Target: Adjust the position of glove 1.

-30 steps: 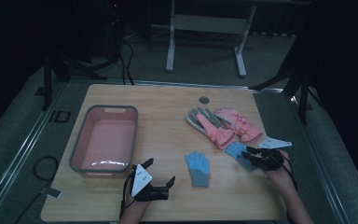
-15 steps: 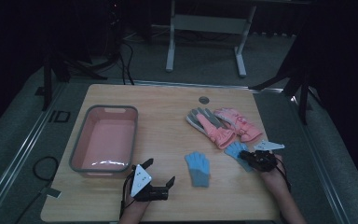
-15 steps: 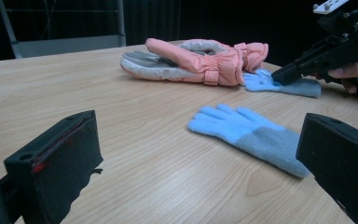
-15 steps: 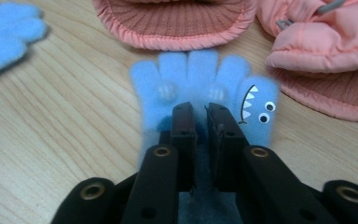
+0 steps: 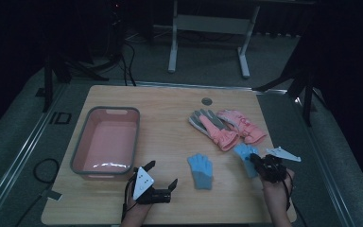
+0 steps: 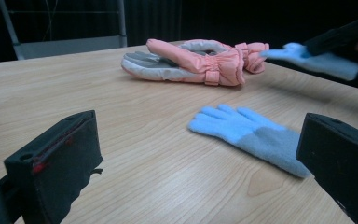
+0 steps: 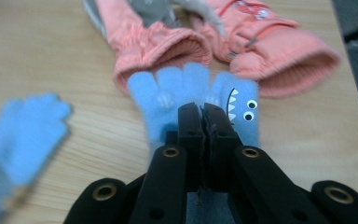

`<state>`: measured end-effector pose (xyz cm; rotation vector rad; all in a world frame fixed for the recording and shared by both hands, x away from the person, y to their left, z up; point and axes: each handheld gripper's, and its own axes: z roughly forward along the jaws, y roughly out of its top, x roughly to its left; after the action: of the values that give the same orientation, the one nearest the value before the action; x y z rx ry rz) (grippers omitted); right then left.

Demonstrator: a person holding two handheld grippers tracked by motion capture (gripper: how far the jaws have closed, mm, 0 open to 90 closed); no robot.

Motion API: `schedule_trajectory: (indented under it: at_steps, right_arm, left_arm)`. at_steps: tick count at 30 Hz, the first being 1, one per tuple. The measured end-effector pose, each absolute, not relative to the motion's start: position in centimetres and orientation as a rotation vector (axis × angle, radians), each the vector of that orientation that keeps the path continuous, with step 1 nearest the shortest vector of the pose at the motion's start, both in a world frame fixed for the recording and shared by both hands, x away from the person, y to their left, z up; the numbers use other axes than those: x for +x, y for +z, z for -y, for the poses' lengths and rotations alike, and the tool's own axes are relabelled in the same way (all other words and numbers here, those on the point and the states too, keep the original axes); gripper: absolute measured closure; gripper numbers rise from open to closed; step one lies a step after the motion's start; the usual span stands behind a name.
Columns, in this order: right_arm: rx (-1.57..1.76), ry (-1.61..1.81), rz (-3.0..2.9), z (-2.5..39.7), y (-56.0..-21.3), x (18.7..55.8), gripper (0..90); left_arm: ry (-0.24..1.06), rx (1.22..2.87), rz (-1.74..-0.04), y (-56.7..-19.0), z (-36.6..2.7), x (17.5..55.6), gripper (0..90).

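A: What is the right gripper (image 7: 204, 122) holding?

B: A blue glove (image 7: 193, 100). The jaws are pressed together on its fabric, just below the fingers. It is fuzzy knit with stubby fingers, and on one side there is a printed face: white zigzag teeth and two round eyes.

A: Where is it?

B: Near the table's (image 5: 170, 118) front right corner, just in front of the cuffs of the pink gloves (image 5: 227, 127). In the left gripper view it looks lifted off the wood.

A: And the left gripper (image 5: 160, 182)?

B: Its jaws stand wide apart with nothing between them, low over the front edge. It faces the second blue glove (image 5: 201, 170), which lies flat with a greyer cuff.

A: What else is on the table?

B: A pink bin (image 5: 105, 142) with a grey rim at the left, and a small round disc (image 5: 207, 101) near the far edge. The top is pale wood grain.

A: The room?

B: Dark. Grey carpet surrounds the table, cables (image 5: 127, 61) trail on the floor at the back left, and a white metal stand (image 5: 208, 33) sits beyond.
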<state>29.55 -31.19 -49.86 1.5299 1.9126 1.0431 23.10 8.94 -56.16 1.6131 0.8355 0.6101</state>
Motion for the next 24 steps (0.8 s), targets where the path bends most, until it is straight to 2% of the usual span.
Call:
schedule_trajectory:
  at_steps: [12,24]
  right_arm:
    - [1.714,0.984,-1.738,29.6,-51.9,26.3,86.9]
    - [1.710,0.928,-1.755,28.2,-54.1,27.1,86.4]
  left_arm:
    - [0.610,1.616,-0.839,-56.1,-8.9,23.1,0.0]
    - [0.614,1.625,-0.831,-56.1,-8.8,23.1,0.0]
